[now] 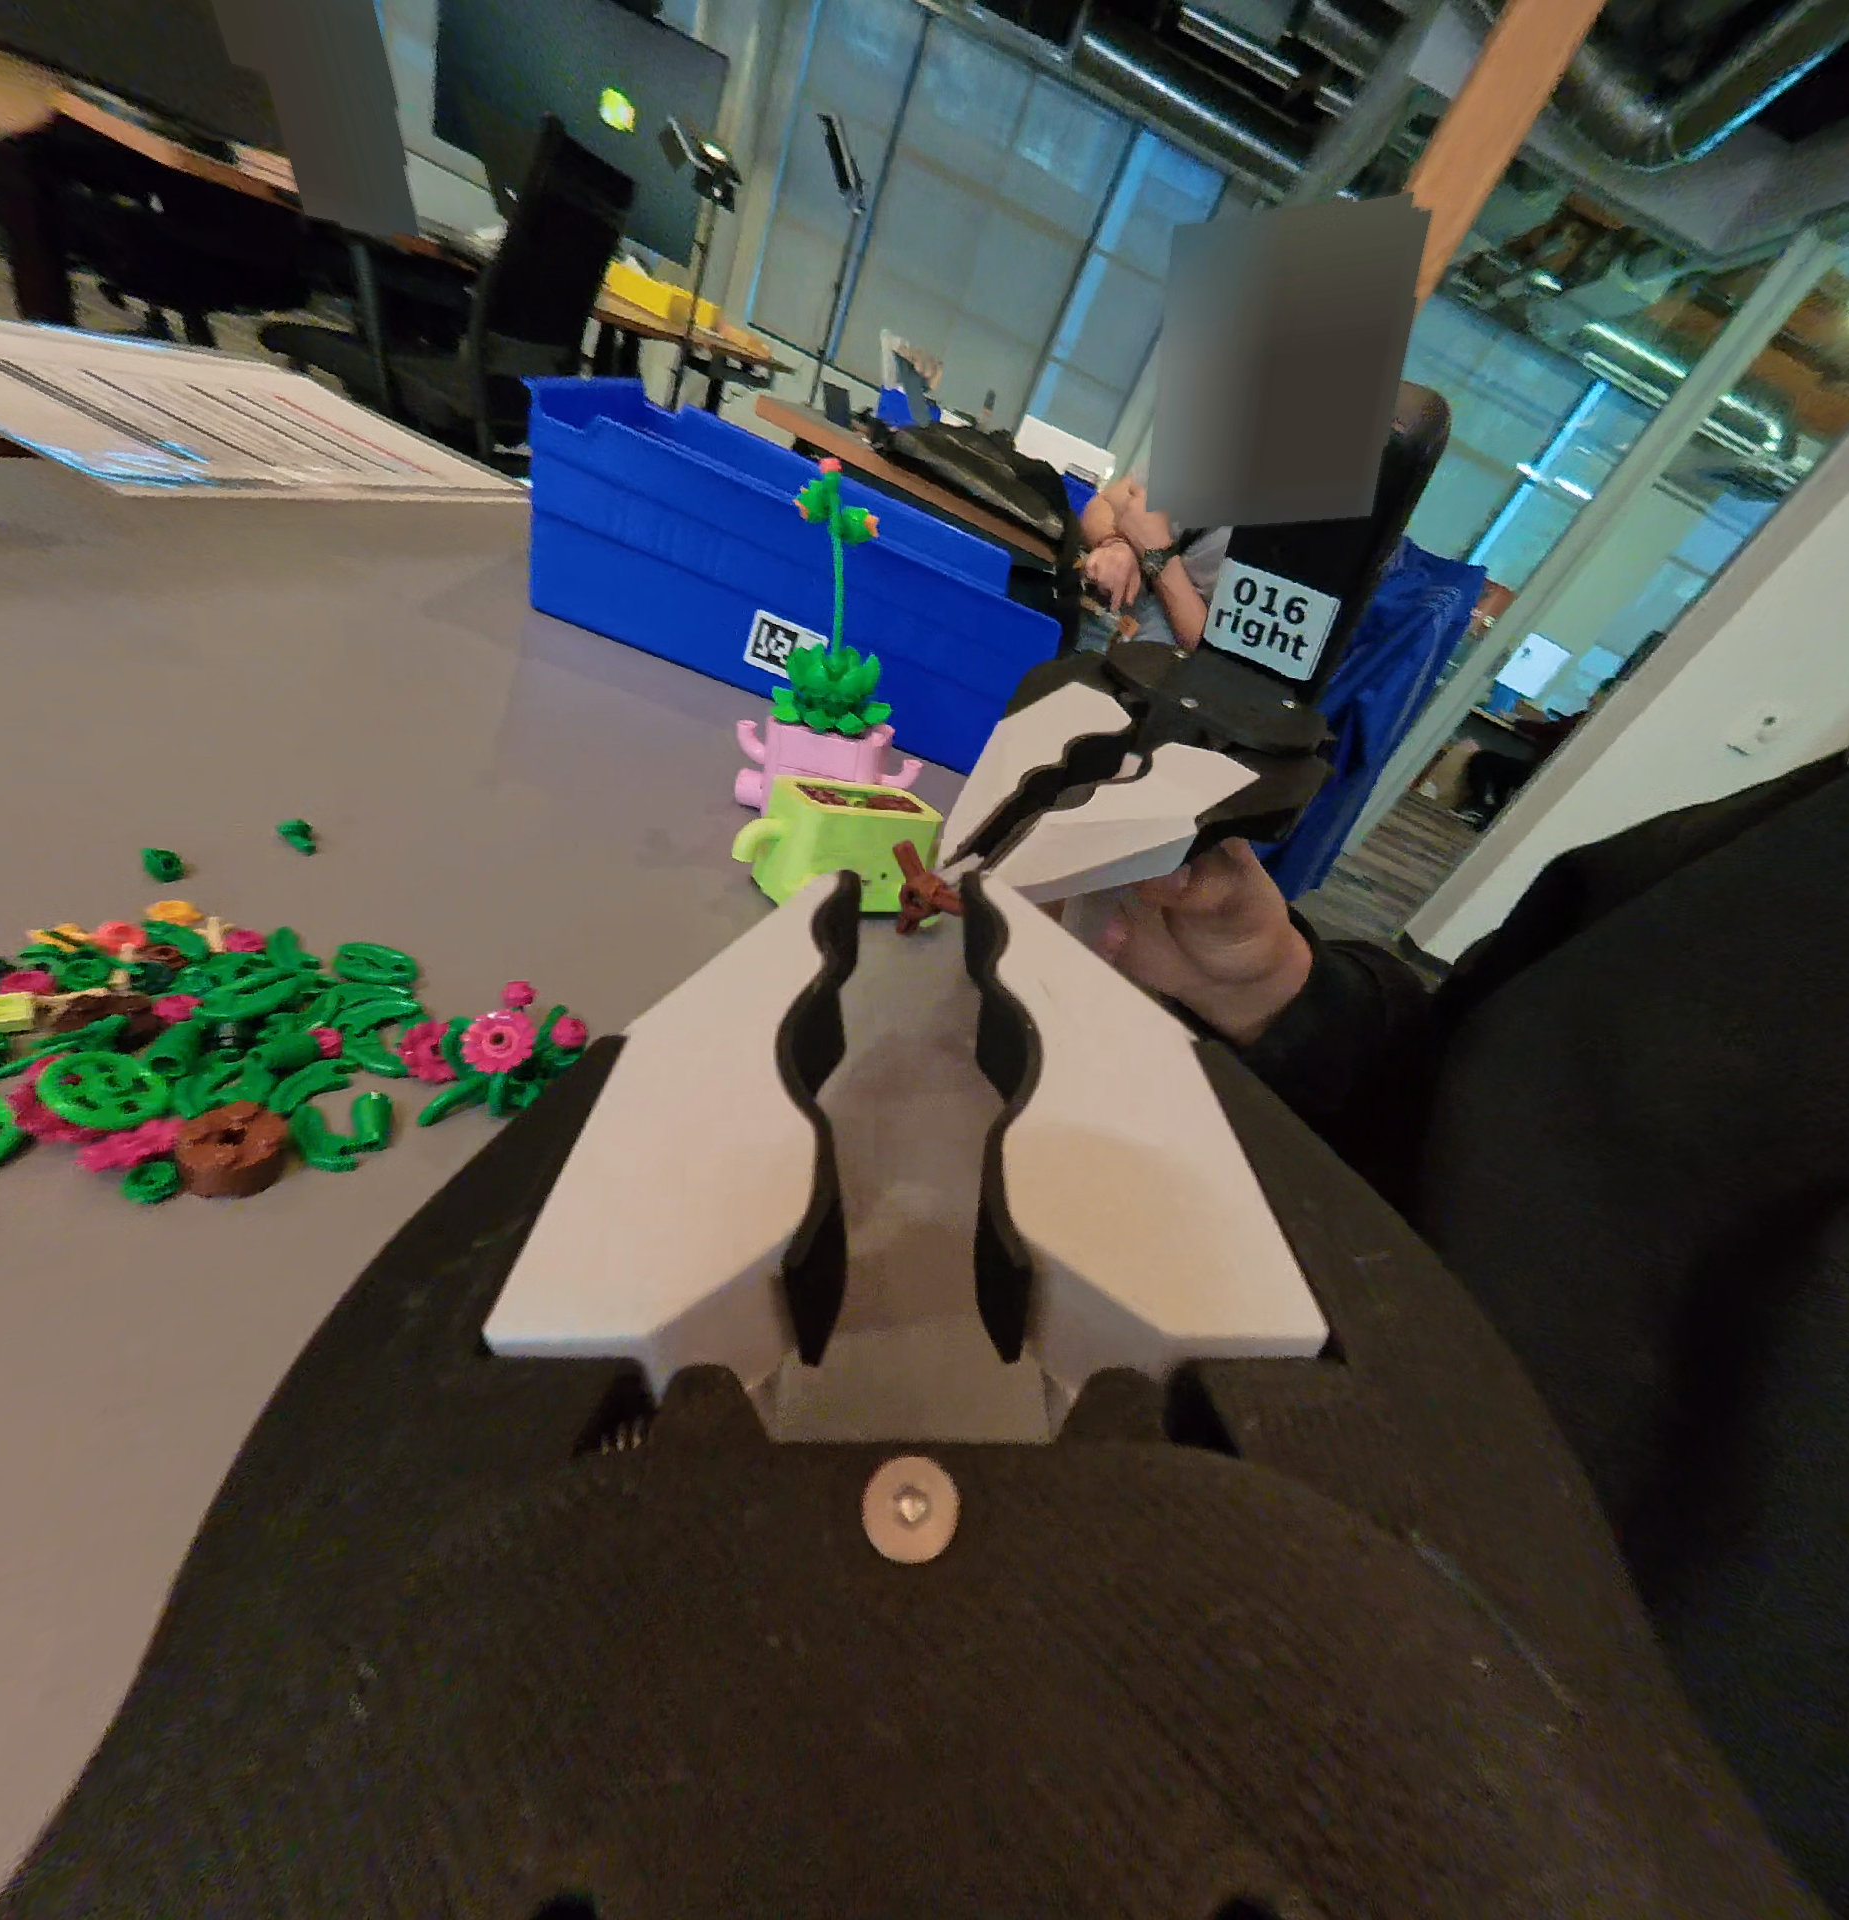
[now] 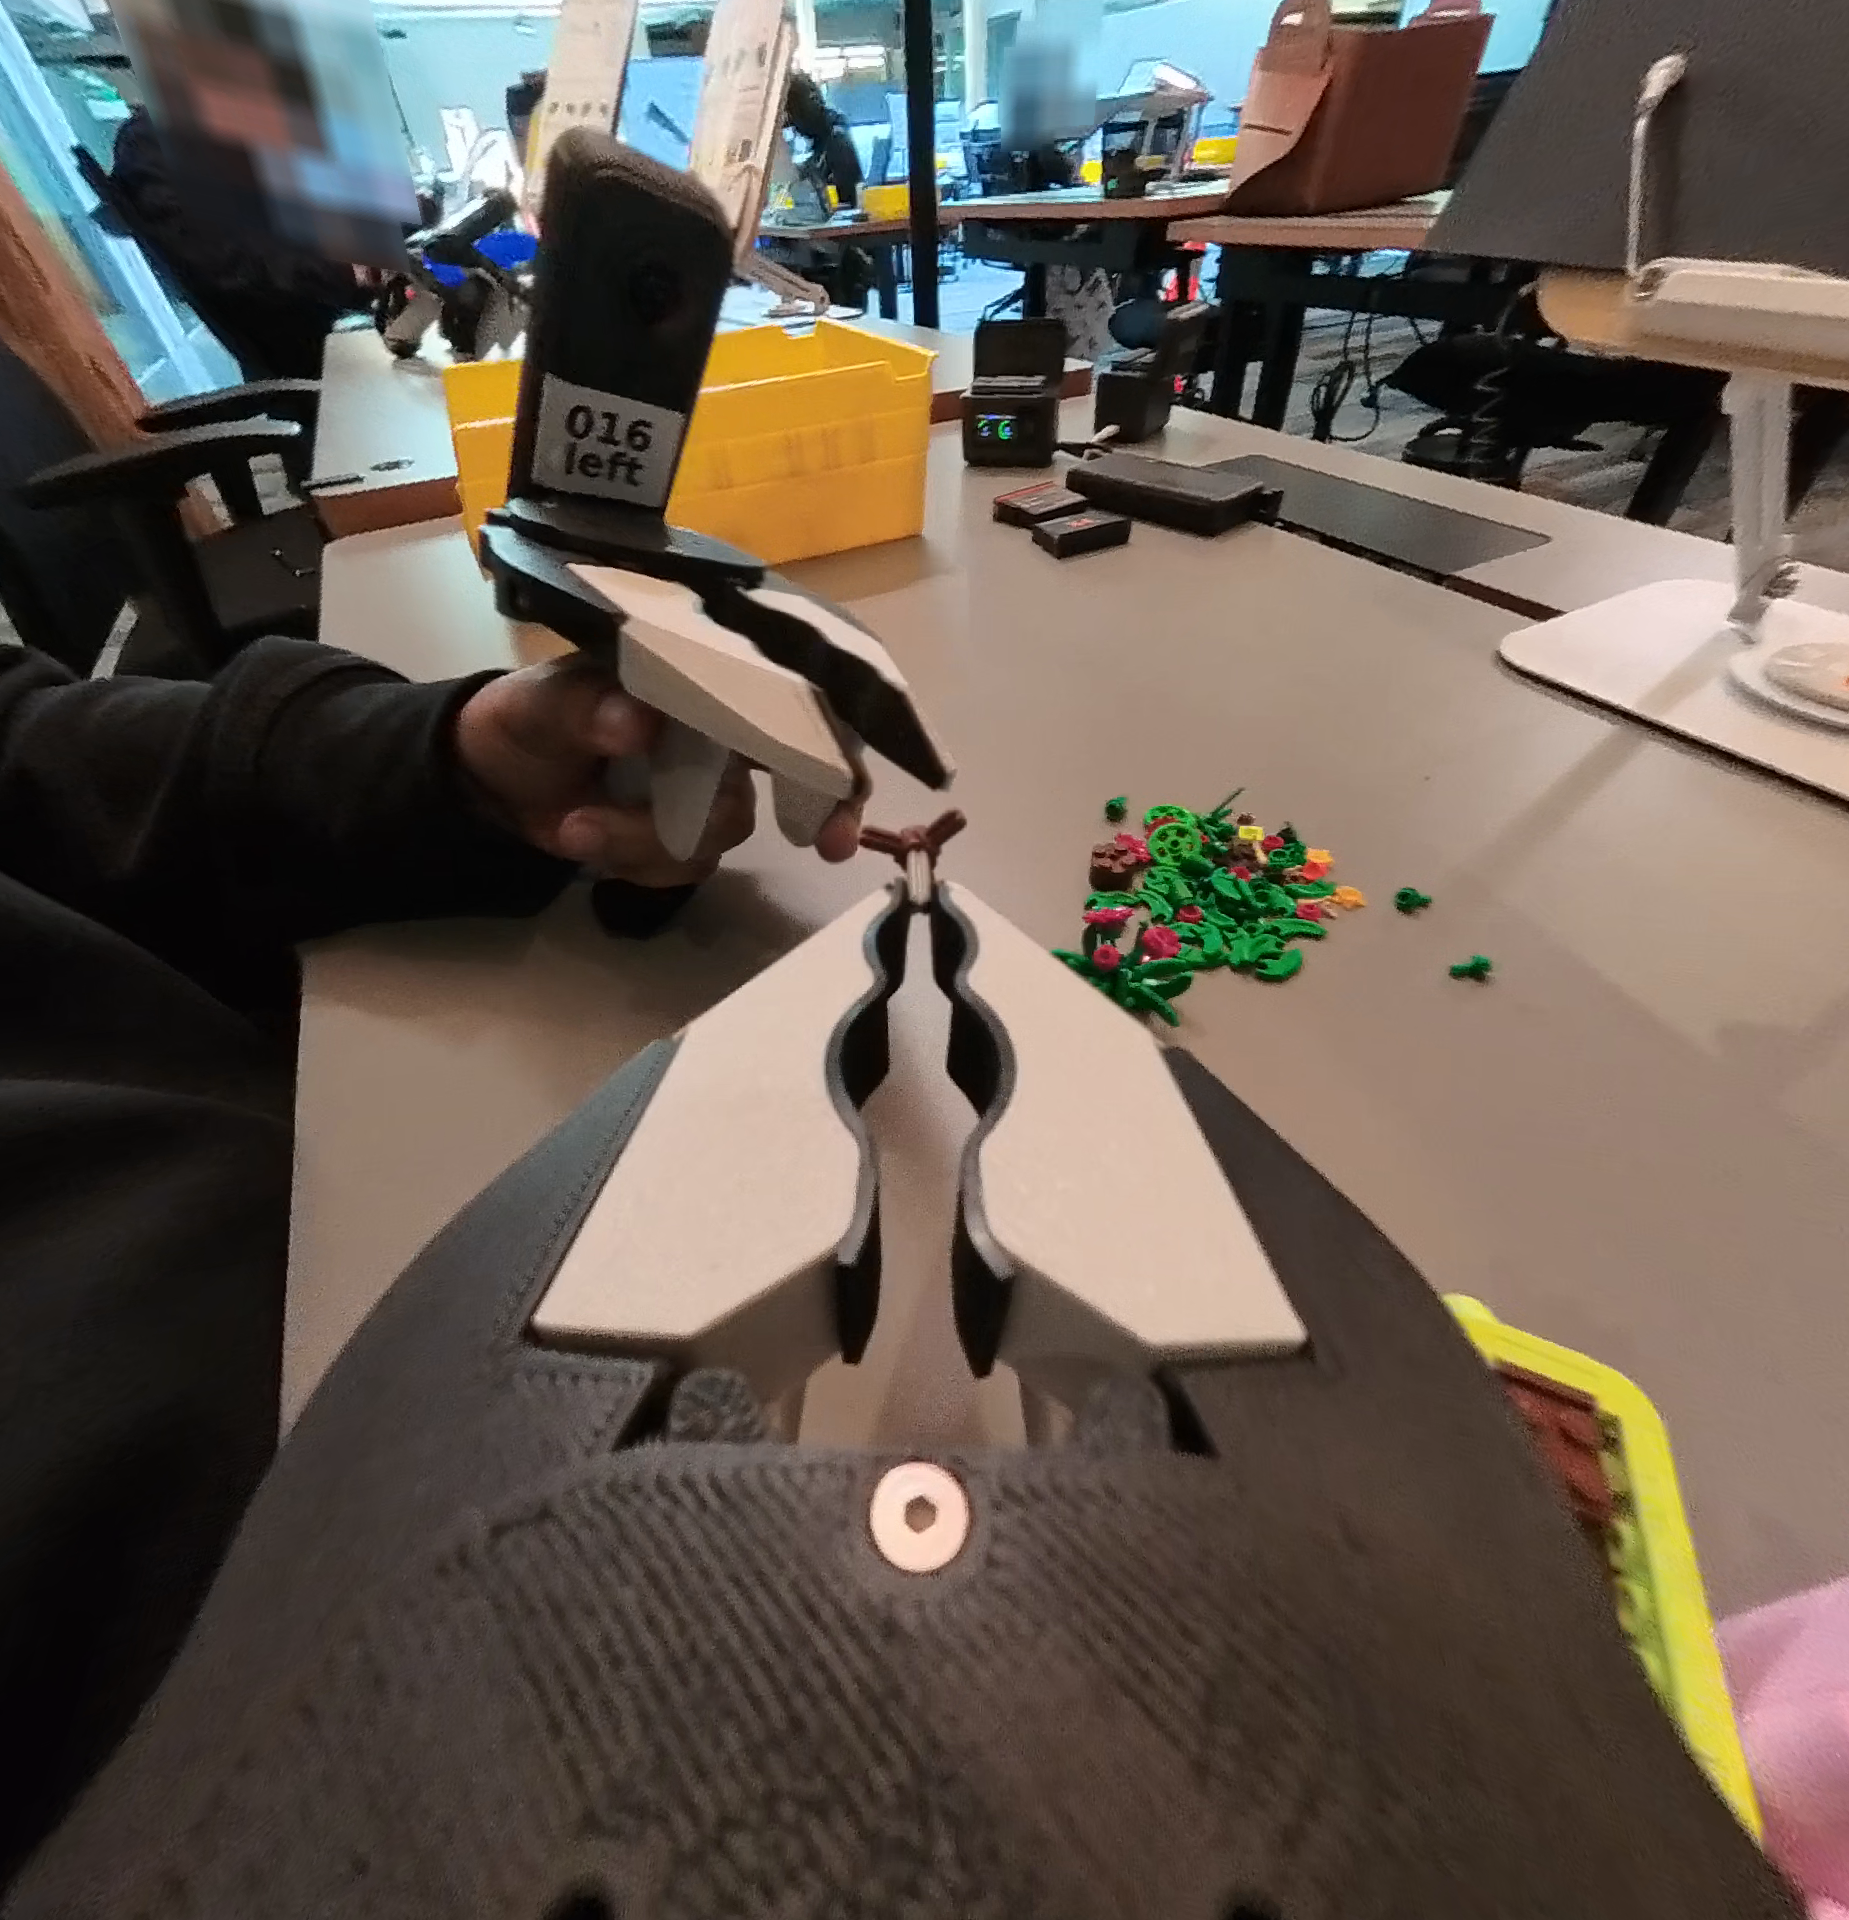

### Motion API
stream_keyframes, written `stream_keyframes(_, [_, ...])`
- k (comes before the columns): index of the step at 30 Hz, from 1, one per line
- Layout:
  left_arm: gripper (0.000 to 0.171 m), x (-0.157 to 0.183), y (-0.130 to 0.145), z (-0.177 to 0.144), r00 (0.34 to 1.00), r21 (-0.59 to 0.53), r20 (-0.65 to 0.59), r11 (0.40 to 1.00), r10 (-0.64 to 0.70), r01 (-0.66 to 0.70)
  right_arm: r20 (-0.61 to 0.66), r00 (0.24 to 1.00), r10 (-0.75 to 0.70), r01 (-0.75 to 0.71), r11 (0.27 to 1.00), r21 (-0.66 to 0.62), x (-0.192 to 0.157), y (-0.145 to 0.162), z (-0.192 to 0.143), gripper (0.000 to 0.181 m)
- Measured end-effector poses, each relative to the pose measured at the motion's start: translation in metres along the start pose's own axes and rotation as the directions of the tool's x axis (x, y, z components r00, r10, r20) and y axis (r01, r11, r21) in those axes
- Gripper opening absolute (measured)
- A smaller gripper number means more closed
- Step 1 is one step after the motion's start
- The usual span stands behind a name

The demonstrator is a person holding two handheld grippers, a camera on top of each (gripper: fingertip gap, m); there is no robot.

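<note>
right claw [image 2: 915, 896] clamps brown twig [image 2: 915, 836] | left claw [image 1: 904, 891] apart | grey table [image 1: 276, 707], office

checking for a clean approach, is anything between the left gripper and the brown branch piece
Nothing visible. The left gripper hangs open just above the brown branch piece, which the right gripper pinches by its stem.

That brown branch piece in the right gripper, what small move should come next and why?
Probably ease the open left gripper forward around the brown branch piece; the right gripper is shut on its pale stem, holding it in the air near the left fingertips.
</note>
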State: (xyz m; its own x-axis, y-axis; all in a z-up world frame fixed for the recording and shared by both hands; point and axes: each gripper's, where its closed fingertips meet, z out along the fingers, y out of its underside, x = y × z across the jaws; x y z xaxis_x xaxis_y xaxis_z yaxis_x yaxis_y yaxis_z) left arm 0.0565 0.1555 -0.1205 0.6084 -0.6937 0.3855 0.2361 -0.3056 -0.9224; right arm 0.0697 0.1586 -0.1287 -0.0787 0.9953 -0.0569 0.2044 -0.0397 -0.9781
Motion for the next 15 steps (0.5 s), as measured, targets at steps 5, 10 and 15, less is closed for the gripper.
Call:
stream_keyframes(5, [0.026,0.0,-0.003,-0.003,0.999,0.004,0.021,1.0,0.031,-0.031,-0.062,0.998,0.006,-0.005,1.0,0.013,0.011,-0.002,-0.002,0.002])
stream_keyframes(10, [0.029,-0.001,0.006,0.006,0.994,-0.045,0.075,0.996,0.08,-0.076,-0.099,0.989,-0.112,0.111,0.994,-0.012,0.007,-0.002,0.001,0.002])
stream_keyframes(15, [0.013,-0.004,0.008,0.007,0.991,-0.057,0.101,0.995,0.087,-0.082,-0.18,0.939,-0.293,0.286,0.956,-0.061,0.004,-0.003,0.004,0.002])
